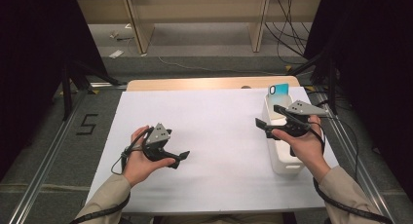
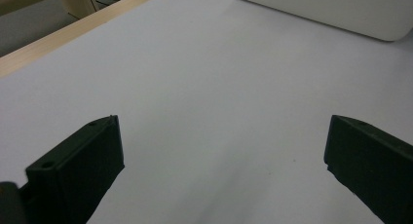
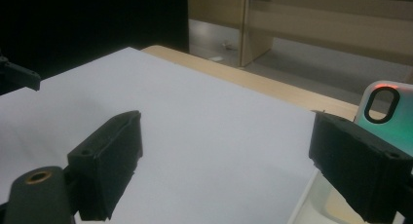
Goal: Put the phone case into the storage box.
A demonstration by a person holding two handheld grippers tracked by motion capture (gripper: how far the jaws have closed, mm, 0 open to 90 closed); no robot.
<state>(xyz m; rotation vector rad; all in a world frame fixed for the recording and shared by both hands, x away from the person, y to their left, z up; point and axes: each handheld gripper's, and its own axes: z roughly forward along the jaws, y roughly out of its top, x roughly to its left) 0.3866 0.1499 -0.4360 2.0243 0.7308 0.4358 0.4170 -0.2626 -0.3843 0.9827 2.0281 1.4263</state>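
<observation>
A teal phone case with a black-ringed camera cut-out stands upright at the far end of a narrow white plastic bin on the right side of the white-covered tabletop, while the right tool hovers over the near half of that bin, its black jaws spread wide with nothing between them. In the right gripper view the case rises just behind the right-hand jaw, apart from it and not gripped, which suggests the case is already lodged in the bin rather than on its way there; whether it leans on the bin's end wall or stands free cannot be told. The left tool rests low over the bare white sheet on the left side of the tabletop, well apart from the bin, its jaws likewise standing wide on empty air, as the left gripper view confirms, with only the bin's rounded white corner in the distance. Judged from how things lie, the main placing step looks done: the case is inside the bin and neither tool holds anything. What seems left, if anything, is for the right hand to draw clear of the bin; no other loose object is visible on the sheet awaiting handling.
</observation>
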